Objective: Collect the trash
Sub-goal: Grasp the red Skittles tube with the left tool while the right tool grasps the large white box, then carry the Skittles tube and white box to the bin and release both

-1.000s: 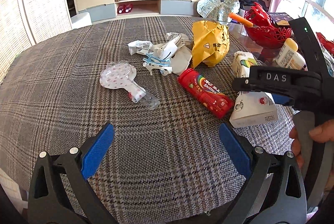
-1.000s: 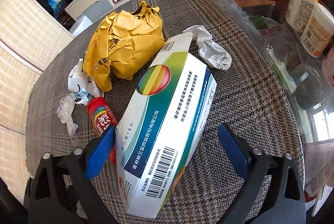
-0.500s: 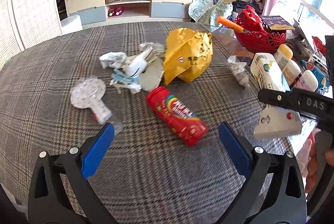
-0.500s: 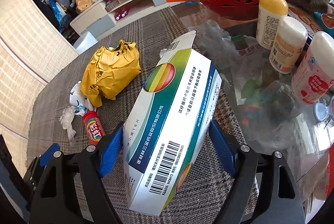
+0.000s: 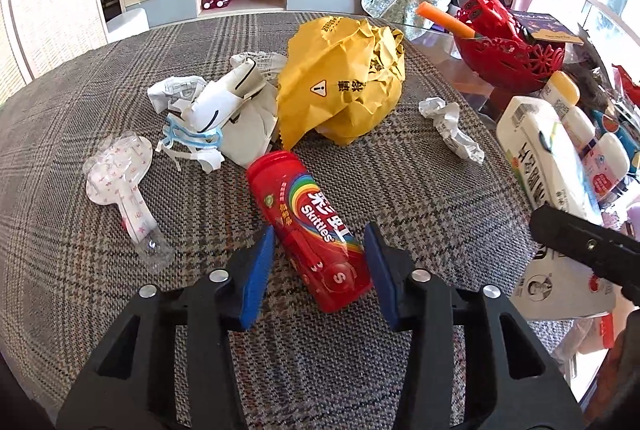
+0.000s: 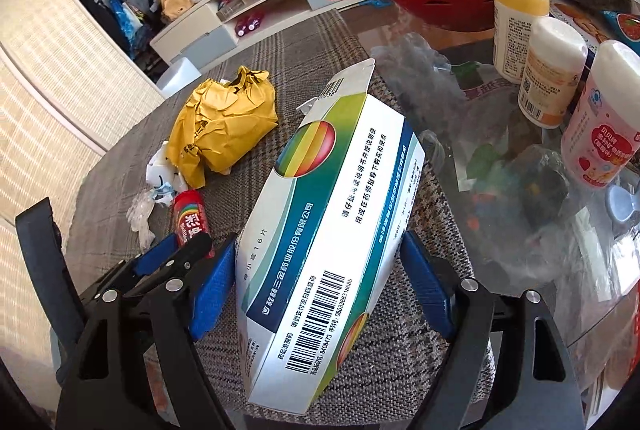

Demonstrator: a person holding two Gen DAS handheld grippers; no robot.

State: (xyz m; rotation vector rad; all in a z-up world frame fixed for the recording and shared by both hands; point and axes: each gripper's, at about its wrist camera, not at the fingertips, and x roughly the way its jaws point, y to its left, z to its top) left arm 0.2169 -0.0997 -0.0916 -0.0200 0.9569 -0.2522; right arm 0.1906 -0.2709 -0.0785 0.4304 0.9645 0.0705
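Closing left hand-held gripper [image 5: 319, 272] around red Skittles tube [image 5: 310, 236]; right hand-held gripper [image 6: 318, 284] clamping medicine box [image 6: 320, 242].

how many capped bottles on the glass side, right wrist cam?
3, upright in a cluster at right: yellow-capped bottle farthest back, white-capped bottle in front of it, pink-labelled bottle nearest the edge. More may sit outside the frame.

On the counter [image 5: 120, 310], I see the candy tube [image 5: 312, 234] nearest, crumpled bag [image 5: 344, 85] behind it, paper scraps [image 5: 224, 109] left, basket [image 5: 508, 49] far right.
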